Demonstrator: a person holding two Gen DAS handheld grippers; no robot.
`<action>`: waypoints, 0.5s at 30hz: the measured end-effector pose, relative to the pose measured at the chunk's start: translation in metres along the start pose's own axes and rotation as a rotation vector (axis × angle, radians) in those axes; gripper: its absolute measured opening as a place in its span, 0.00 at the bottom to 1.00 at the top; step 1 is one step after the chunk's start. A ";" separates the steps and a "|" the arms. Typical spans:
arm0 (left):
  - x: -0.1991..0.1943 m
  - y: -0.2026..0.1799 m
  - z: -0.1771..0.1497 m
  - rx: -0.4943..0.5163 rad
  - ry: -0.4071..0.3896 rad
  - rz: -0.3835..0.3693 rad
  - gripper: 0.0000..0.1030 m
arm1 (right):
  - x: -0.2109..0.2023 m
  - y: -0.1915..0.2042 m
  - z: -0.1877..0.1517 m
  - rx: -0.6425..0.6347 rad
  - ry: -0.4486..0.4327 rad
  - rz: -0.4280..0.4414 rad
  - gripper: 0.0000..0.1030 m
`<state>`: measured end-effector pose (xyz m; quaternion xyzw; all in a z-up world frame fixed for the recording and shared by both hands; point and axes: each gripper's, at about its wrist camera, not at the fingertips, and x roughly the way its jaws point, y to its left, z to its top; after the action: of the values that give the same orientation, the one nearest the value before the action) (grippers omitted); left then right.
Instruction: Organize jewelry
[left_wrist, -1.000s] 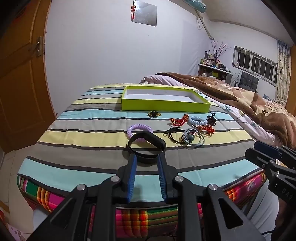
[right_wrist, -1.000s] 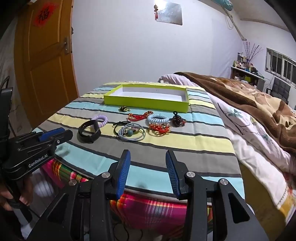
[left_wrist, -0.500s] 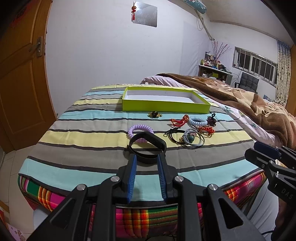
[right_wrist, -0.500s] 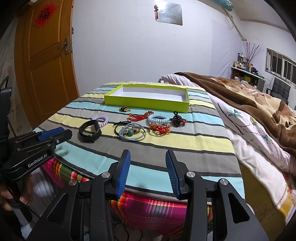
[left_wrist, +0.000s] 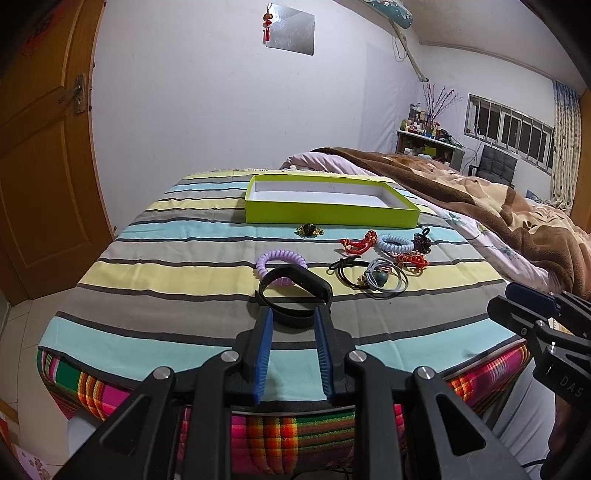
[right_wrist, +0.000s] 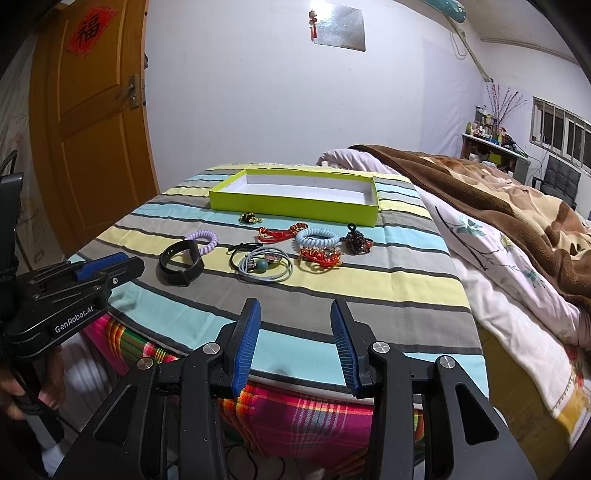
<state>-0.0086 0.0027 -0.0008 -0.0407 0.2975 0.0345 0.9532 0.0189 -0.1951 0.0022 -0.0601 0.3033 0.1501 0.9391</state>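
A lime-green tray (left_wrist: 328, 214) (right_wrist: 291, 205) with a bare white floor sits at the far end of the striped cloth. In front of it lie a gold brooch (left_wrist: 309, 230), a red cord (left_wrist: 360, 242), a pale blue coil tie (left_wrist: 394, 243) (right_wrist: 317, 237), a dark beaded piece (left_wrist: 423, 242), an orange-red bracelet (left_wrist: 412, 260), grey hair ties with a green bead (left_wrist: 380, 280) (right_wrist: 264, 266), a purple coil tie (left_wrist: 280, 260) (right_wrist: 203, 238) and a black band (left_wrist: 295, 291) (right_wrist: 181, 262). My left gripper (left_wrist: 293, 317) (right_wrist: 103, 269) is open, just short of the black band. My right gripper (right_wrist: 295, 314) (left_wrist: 535, 314) is open over the near edge, holding nothing.
The striped cloth (right_wrist: 369, 284) covers a table whose near edge drops to a plaid skirt. A bed with a brown blanket (right_wrist: 498, 199) runs along the right. An orange door (right_wrist: 92, 129) stands at the left. A hand (right_wrist: 22, 391) holds the left gripper's handle.
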 end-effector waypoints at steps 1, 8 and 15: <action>0.000 0.000 0.000 0.000 0.000 -0.001 0.23 | 0.000 0.000 0.000 0.001 0.001 0.001 0.39; -0.001 0.000 0.000 0.000 -0.001 0.000 0.24 | -0.001 0.000 0.000 0.000 -0.001 0.002 0.39; -0.001 -0.001 0.000 -0.004 0.001 0.002 0.24 | 0.000 0.000 0.000 0.000 -0.001 0.003 0.39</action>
<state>-0.0092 0.0019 -0.0001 -0.0420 0.2978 0.0360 0.9530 0.0190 -0.1955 0.0028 -0.0594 0.3028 0.1516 0.9391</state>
